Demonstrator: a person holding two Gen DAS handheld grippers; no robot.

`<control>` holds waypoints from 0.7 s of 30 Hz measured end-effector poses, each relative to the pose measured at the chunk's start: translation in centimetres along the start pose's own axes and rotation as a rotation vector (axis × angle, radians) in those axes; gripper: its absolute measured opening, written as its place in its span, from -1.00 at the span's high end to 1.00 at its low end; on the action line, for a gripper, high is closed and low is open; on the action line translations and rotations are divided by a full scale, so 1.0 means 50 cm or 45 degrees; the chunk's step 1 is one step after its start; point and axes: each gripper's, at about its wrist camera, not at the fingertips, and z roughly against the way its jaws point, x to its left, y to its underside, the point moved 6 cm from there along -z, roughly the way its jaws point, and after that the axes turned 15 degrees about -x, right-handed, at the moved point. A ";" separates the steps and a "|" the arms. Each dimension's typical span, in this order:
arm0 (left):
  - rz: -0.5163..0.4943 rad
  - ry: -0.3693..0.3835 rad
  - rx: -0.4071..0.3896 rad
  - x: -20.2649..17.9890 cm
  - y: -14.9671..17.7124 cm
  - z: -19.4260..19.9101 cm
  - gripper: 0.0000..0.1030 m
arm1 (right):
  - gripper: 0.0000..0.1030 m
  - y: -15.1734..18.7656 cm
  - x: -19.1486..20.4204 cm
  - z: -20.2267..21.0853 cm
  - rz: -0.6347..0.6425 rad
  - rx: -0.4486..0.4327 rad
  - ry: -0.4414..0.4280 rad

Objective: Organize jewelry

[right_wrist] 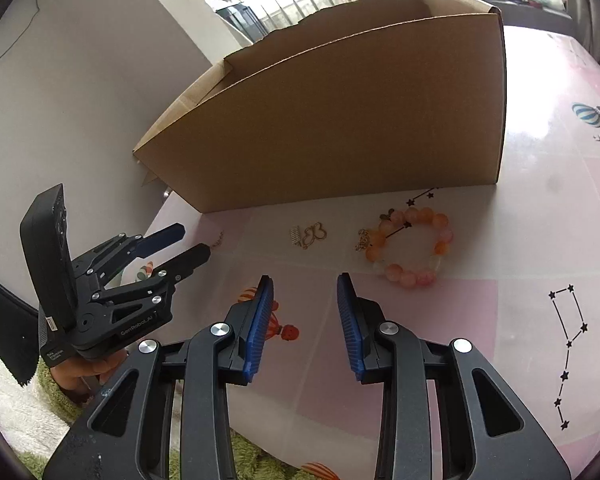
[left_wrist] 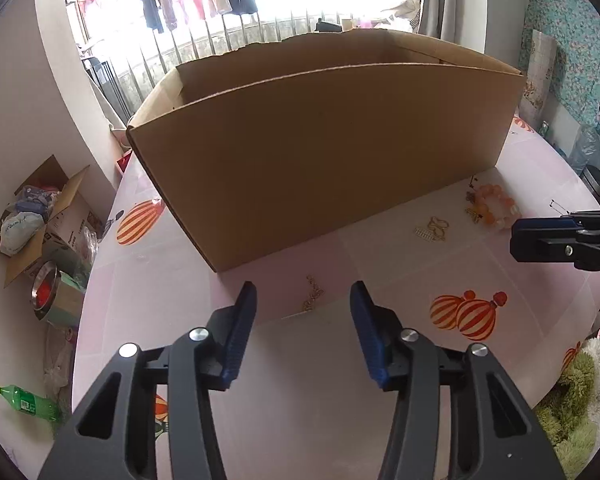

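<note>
One open-topped brown cardboard box (left_wrist: 320, 152) stood on the pink table w/ balloon and star prints (right_wrist: 540, 208), and four jewelry pcs lay in front of its near wall: one bracelet of round orange-pink beads (right_wrist: 414, 246), one small gold charm (right_wrist: 363, 239) touching that bracelet's left side, one gold looped pendant w/ a little comb-like piece (right_wrist: 309, 236), and one thin gold chain (left_wrist: 313, 294). Two grippers, each w/ black arms and blue ribbed pads. The left gripper (left_wrist: 303, 300) had its jaws apart, nothing between the pads; the gold chain lay on the table just ahead of the gap, centred btwn the two fingertips but not touched. The right gripper (right_wrist: 305, 284) was likewise parted and empty; the bead bracelet lay just beyond and right of its right fingertip, the pendant ahead and slightly left, both clear of the pads. A hand in a fuzzy green sleeve (right_wrist: 66, 392) held the left tool (seen from the right wrist view).
</note>
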 end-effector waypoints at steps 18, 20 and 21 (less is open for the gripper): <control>0.051 0.104 0.040 0.010 0.015 -0.031 0.98 | 0.39 0.012 0.007 -0.006 0.007 -0.010 0.015; 0.097 0.134 0.019 0.019 0.011 -0.022 1.00 | 0.38 0.010 0.008 -0.005 0.010 -0.012 0.019; 0.108 0.134 0.004 0.023 0.007 -0.015 1.00 | 0.38 0.011 0.007 -0.004 0.013 -0.011 0.022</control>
